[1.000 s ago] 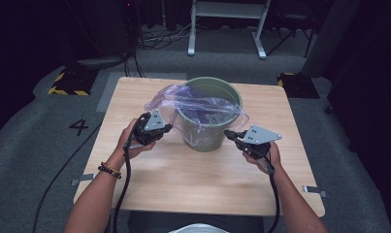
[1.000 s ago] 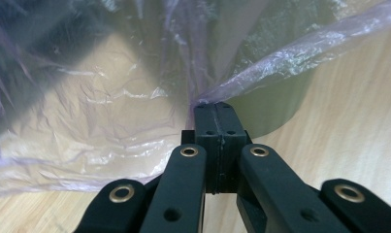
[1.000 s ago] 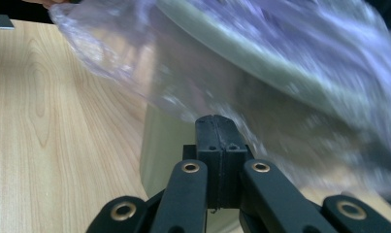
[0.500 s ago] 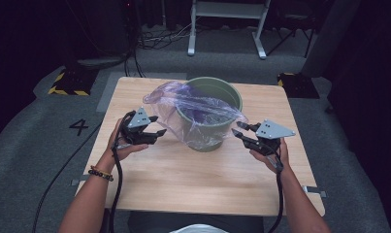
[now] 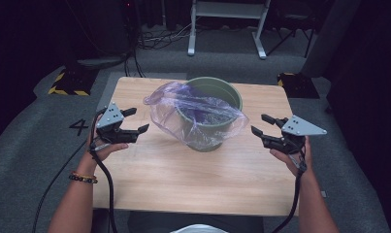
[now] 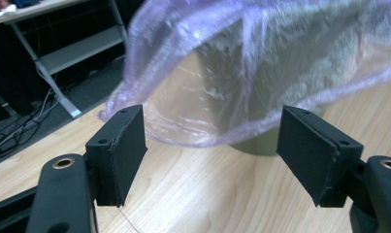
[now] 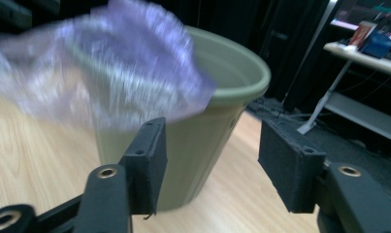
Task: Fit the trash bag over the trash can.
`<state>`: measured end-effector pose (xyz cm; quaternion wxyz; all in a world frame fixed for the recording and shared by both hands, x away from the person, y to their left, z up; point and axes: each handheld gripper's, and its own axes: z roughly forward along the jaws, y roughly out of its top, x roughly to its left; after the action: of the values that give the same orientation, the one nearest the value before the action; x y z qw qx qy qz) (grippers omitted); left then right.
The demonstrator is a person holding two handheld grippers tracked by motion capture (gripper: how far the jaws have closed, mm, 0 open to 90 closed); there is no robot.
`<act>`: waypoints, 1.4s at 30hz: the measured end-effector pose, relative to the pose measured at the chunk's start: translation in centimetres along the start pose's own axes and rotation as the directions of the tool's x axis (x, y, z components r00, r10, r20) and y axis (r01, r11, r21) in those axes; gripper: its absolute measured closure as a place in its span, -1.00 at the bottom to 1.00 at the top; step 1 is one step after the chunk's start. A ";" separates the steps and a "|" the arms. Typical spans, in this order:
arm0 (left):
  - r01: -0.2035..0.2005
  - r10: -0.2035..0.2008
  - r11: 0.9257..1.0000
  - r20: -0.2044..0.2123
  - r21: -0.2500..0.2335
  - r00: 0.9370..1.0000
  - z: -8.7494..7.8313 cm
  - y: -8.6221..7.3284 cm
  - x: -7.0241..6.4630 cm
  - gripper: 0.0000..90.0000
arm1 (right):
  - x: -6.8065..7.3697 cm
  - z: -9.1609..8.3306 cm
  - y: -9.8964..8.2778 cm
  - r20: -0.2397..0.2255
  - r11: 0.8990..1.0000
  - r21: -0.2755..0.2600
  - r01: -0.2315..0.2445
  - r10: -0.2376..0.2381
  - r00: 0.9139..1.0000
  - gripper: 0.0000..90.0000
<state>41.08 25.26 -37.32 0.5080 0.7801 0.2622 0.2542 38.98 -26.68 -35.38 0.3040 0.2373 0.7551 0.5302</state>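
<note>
Your left gripper [image 5: 131,121] sits off the left side of the bin [image 5: 210,112], clear of it, jaws pointing right toward the bag [image 5: 190,114]. Jaws have just been opening and now stand wide; nothing between the pads [image 6: 122,150] in the left gripper view, bag hem hangs just beyond them, not touching.

Your right gripper [image 5: 262,125] mirrors it on the right side, jaws pointing left at the bin. Jaws have also just been opening, gap is wide and empty; in the right gripper view the bin wall [image 7: 193,145] shows through the gap, well past the tips.

Green bin stands upright mid-table [image 5: 183,179], long axis vertical, mouth up. Purple translucent bag is draped over its rim, loose, not seated: bulk lies over the left and near sides and hangs down the outside wall. Far-right arc of the rim [image 7: 241,68] is bare. Bag's longest spread runs left-to-right across the bin mouth.
</note>
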 end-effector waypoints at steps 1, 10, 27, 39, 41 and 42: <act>0.000 0.000 1.000 0.000 0.000 1.000 0.0 0.0 0.0 -0.43 | 0.0 0.0 0.0 0.000 1.000 0.000 0.000 0.000 1.000 -0.06; -0.002 0.002 1.000 -0.028 0.016 1.000 3.6 2.7 1.9 -0.54 | 0.9 2.4 2.7 -0.080 1.000 -0.014 -0.008 0.007 0.997 -0.29; 0.006 -0.007 0.993 0.010 0.116 1.000 12.7 4.6 5.4 0.57 | -2.3 6.2 0.5 -0.078 0.994 0.049 -0.097 0.100 0.992 1.00; 0.087 -0.103 0.985 0.097 0.150 0.990 17.2 4.0 4.0 1.00 | -5.4 9.3 -1.9 0.015 0.956 0.055 -0.289 0.289 0.957 1.00; 0.104 -0.121 0.985 0.126 0.135 0.985 17.8 3.7 3.4 1.00 | -5.5 10.2 -2.4 -0.021 0.946 0.058 -0.318 0.320 0.947 1.00; 0.108 -0.126 0.985 0.135 0.131 0.983 17.9 3.6 3.3 1.00 | -5.4 10.4 -2.5 -0.022 0.946 0.062 -0.319 0.321 0.947 1.00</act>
<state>55.88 14.44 -39.92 0.4905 0.8093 0.2858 0.1506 50.11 -24.36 -39.30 0.1949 0.3567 0.7263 0.5544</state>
